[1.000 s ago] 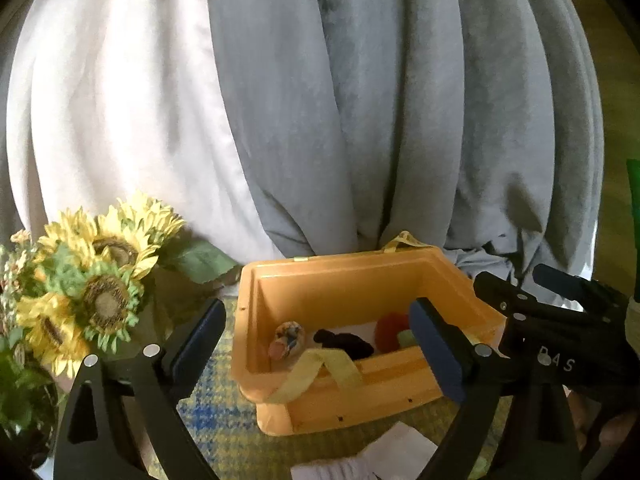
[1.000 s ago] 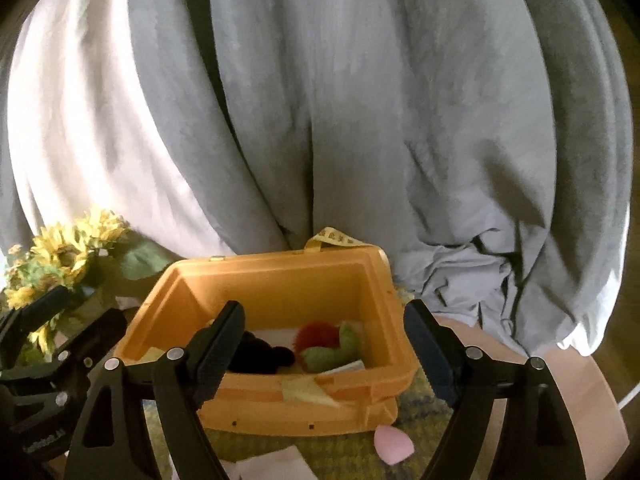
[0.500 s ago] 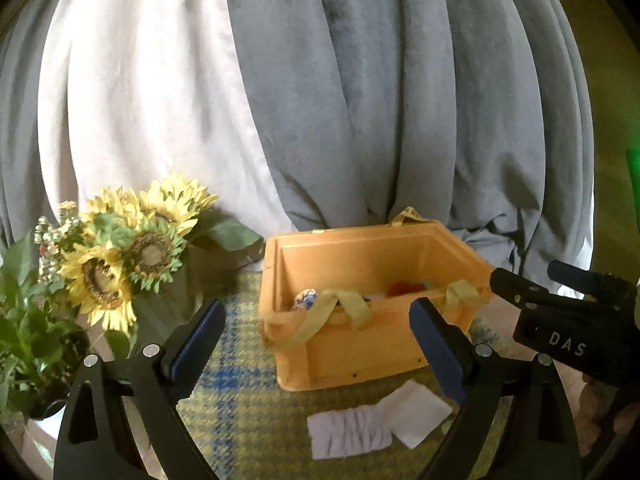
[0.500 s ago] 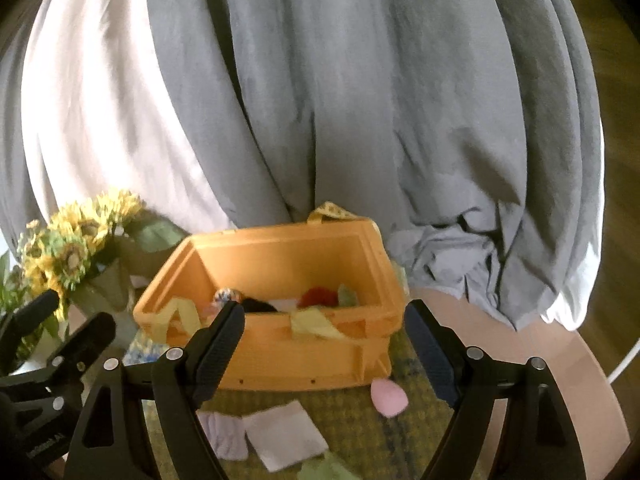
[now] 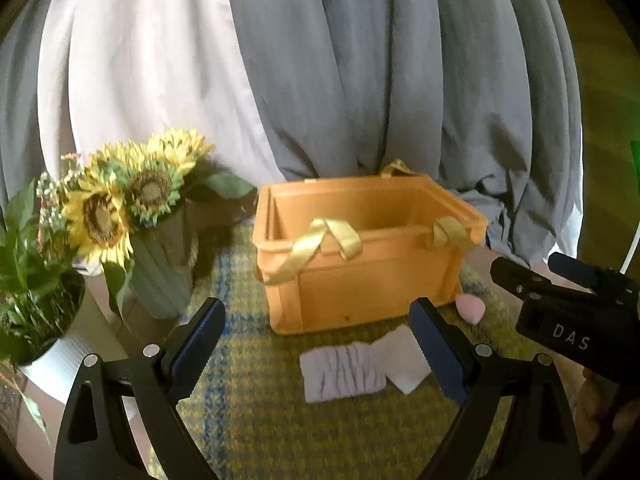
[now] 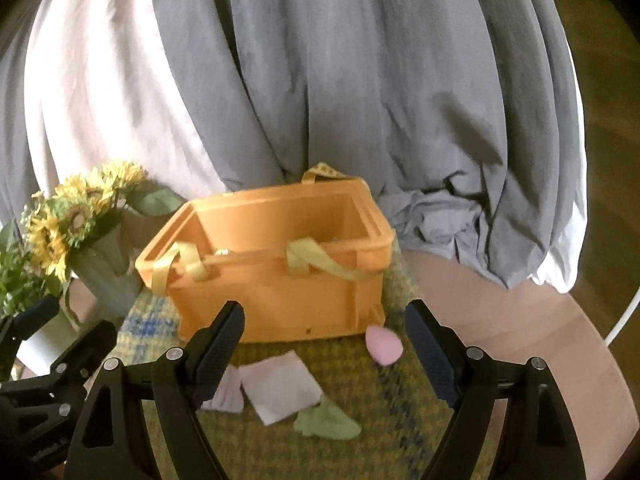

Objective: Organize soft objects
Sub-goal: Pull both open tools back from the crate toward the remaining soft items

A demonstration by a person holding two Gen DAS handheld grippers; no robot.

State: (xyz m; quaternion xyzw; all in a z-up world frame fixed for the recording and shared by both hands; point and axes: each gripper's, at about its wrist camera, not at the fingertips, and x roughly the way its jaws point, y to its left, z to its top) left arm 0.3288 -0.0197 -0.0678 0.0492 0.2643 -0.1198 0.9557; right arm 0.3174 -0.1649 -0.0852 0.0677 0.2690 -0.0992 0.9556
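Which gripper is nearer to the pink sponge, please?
The right. The pink sponge lies just ahead of the right gripper, between its open jaws, while the left gripper sits further to the sponge's left, facing the lilac cloth.

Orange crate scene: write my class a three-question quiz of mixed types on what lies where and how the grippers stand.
1. True or false: the pink sponge lies inside the orange crate.
2. Which soft item lies nearest the right-wrist camera: A) white cloth, B) green cloth, C) lavender cloth?
3. Fill in: the jaws of the left gripper and the right gripper hold ____.

Key: 1 false, it lies on the mat beside the crate; 2 B; 3 nothing, both open.
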